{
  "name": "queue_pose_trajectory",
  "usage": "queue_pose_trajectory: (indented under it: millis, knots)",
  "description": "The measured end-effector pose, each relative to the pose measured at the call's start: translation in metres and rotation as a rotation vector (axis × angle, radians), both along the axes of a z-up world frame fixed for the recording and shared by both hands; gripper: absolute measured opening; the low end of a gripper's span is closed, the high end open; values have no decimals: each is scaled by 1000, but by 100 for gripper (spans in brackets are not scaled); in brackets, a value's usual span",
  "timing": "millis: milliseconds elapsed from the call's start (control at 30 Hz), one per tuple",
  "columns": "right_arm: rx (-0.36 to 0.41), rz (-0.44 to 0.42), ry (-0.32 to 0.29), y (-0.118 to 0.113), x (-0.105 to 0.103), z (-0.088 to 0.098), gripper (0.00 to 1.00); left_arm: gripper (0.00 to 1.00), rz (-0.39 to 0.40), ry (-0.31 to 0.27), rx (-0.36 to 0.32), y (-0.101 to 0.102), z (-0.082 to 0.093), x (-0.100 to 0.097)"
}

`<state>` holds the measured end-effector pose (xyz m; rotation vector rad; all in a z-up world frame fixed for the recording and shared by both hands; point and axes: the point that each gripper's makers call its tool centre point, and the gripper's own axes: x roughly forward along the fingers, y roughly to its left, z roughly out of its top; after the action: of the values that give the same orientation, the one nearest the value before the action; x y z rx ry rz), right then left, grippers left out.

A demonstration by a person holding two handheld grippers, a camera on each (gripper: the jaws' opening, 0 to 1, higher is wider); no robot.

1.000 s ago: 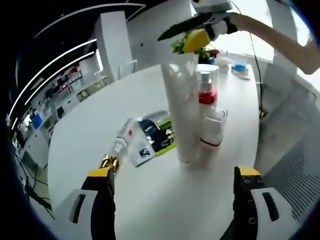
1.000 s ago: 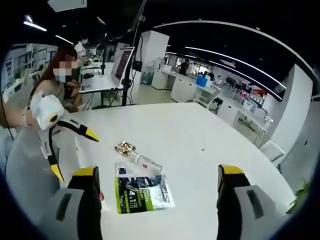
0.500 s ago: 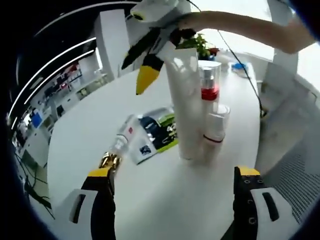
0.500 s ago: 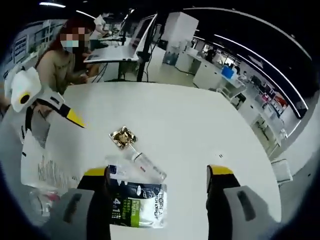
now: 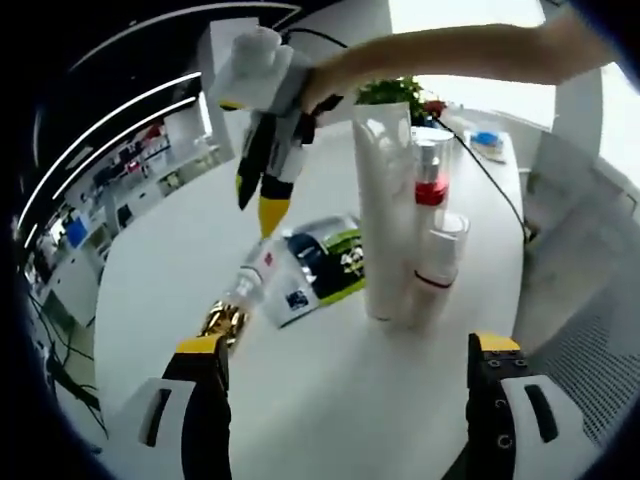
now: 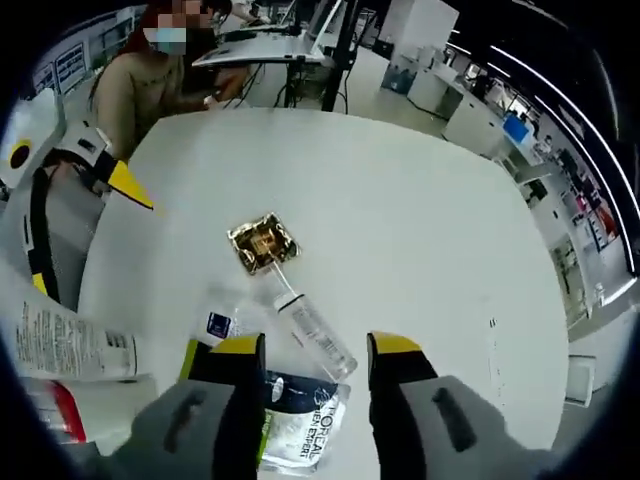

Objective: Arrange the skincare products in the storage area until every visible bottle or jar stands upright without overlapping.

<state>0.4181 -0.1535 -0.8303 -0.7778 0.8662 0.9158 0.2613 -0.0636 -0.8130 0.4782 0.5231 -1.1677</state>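
Two claws w/ jaws apart: right gripper (image 6: pixel 305 352) over lying bottle (image 6: pixel 312 333), sachet (image 6: pixel 300 425) at 6; left gripper (image 5: pixel 345 350) faces upright tube (image 5: pixel 385 205) at 12.

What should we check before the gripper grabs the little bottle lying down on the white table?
1. Right gripper above the lying bottle: ok, its jaws straddle the bottle.
2. Right jaws apart enough: ok, a gap shows between them.
3. Bottle free to lift: cannot tell, it lies against the green sachet.
4. Gold cap on the bottle: ok.
5. Tall white tube and red-banded pump bottle upright: ok.
6. Left gripper out of the way: ok, open, holding nothing.
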Motion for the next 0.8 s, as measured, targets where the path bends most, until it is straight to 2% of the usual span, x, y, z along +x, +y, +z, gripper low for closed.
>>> queue_pose_trajectory:
  millis: [67, 133, 233, 267, 333, 400, 500, 667, 733, 800]
  knots:
    - [-30, 13, 41, 0, -1, -11, 38, 97, 3, 6, 5, 1, -2, 1]
    - [-55, 37, 47, 3, -7, -17, 39, 97, 3, 7, 4, 1, -2, 1]
    - [-91, 72, 47, 5, -5, -24, 37, 97, 5, 11, 0, 0, -2, 1]
    - [-98, 100, 39, 8, -3, -26, 36, 97, 6, 11, 1, 0, -2, 1]
    - [-113, 121, 63, 10, -4, -31, 35, 97, 8, 9, 4, 0, -3, 3]
    - [-145, 194, 73, 14, -5, -37, 34, 97, 8, 8, 1, 0, -2, 3]
    - [-220, 242, 105, 11, -5, -46, 30, 97, 3, 11, 7, 0, -3, 2]
    - [-198, 268, 151, 16, -1, -47, 25, 97, 10, 15, 15, 2, -5, 4]
    - [-221, 287, 165, 15, -1, -49, 24, 97, 14, 16, 17, 3, -6, 5]
    - [-239, 315, 185, 13, 8, -54, 23, 97, 15, 17, 16, 3, -6, 5]
